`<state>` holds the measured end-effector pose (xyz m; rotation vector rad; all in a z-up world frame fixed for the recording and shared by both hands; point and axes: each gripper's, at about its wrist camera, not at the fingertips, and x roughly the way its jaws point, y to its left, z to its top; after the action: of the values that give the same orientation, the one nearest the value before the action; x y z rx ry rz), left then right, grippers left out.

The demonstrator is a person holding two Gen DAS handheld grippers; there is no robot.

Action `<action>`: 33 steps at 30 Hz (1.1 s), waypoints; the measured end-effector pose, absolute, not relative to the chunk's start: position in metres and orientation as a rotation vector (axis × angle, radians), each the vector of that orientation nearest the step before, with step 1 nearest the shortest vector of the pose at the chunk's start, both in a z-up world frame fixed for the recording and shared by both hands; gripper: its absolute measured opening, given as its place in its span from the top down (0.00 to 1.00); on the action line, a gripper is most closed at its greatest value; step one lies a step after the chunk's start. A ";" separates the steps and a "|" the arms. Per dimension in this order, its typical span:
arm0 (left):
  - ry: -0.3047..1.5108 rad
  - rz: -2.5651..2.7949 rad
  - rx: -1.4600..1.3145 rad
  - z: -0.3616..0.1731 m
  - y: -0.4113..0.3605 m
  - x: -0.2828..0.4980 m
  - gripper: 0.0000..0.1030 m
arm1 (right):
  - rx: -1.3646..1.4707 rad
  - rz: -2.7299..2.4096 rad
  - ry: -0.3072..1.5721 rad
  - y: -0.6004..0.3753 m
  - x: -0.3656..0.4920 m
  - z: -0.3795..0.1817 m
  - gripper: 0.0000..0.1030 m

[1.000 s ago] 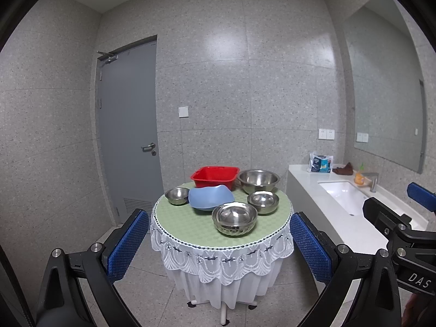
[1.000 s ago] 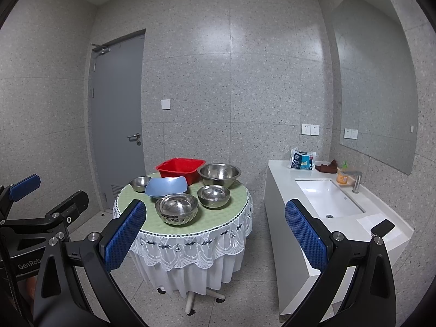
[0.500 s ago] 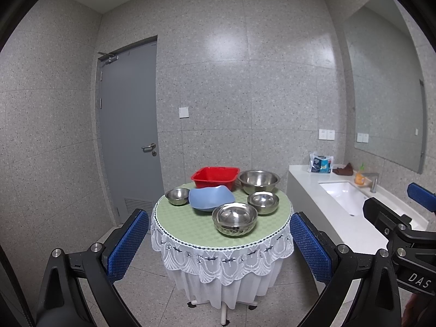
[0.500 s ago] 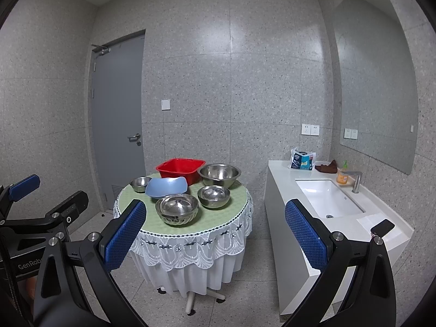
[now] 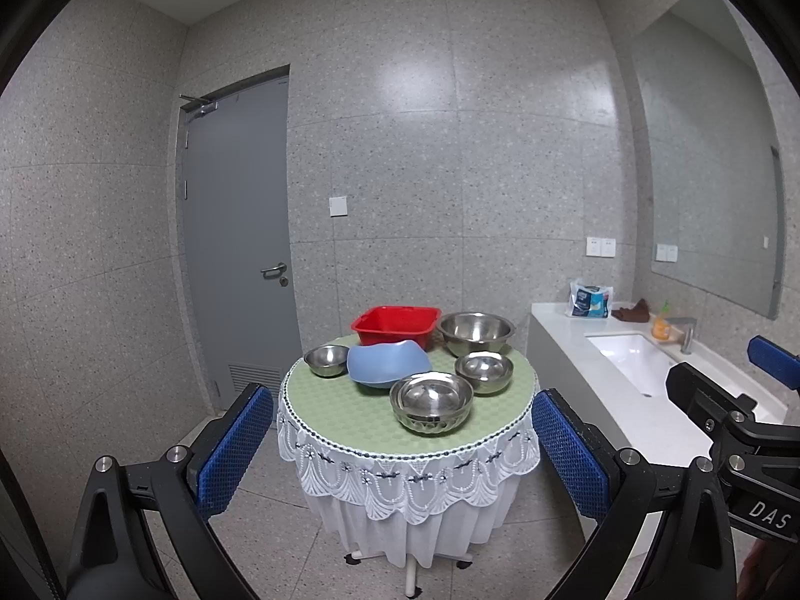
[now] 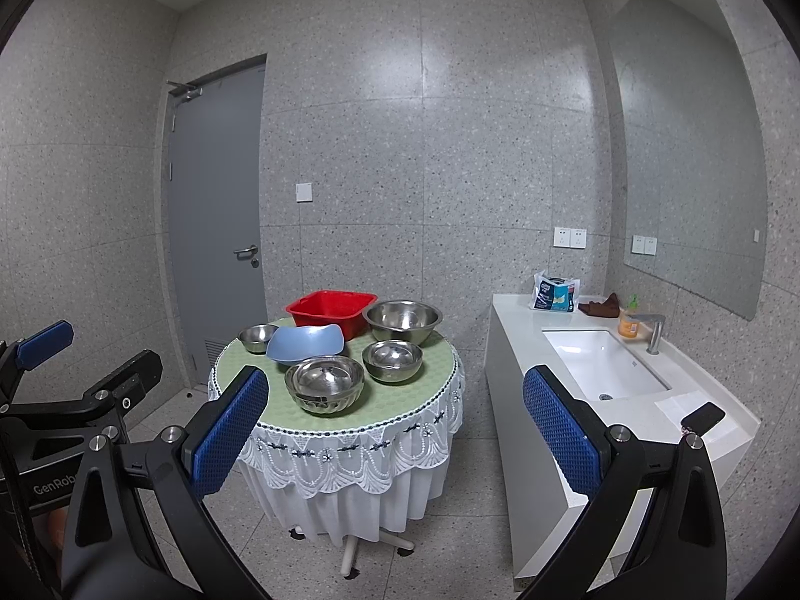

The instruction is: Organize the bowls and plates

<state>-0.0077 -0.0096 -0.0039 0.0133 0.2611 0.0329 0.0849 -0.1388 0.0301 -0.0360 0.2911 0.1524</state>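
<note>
A round table (image 5: 345, 402) (image 6: 440, 370) with a green cloth stands ahead. On it are a red basin (image 5: 395, 326) (image 6: 332, 312), a large steel bowl (image 5: 476, 332) (image 6: 402, 319), a blue plate (image 5: 387, 363) (image 6: 306, 343), a small steel bowl (image 5: 326, 360) (image 6: 256, 338) at the left, a medium steel bowl (image 5: 484, 372) (image 6: 392, 360), and a stack of steel bowls (image 5: 431, 402) (image 6: 324, 384) at the front. My left gripper (image 5: 400, 450) is open and empty, well short of the table. My right gripper (image 6: 395, 437) is open and empty too.
A white counter with a sink (image 5: 630, 360) (image 6: 602, 365) stands to the right of the table, with a faucet (image 6: 652, 330), a packet (image 6: 555, 296) and a phone (image 6: 702, 416) on it. A grey door (image 5: 235, 260) is at the left. The other gripper shows at each view's edge.
</note>
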 end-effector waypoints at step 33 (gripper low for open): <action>0.404 0.079 0.024 0.019 -0.029 0.057 0.01 | -0.027 0.203 0.412 -0.143 0.149 0.026 0.00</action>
<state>0.0568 -0.0286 0.0189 0.0243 0.4037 0.0786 0.1493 -0.1427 0.0262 -0.0273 0.4125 0.2026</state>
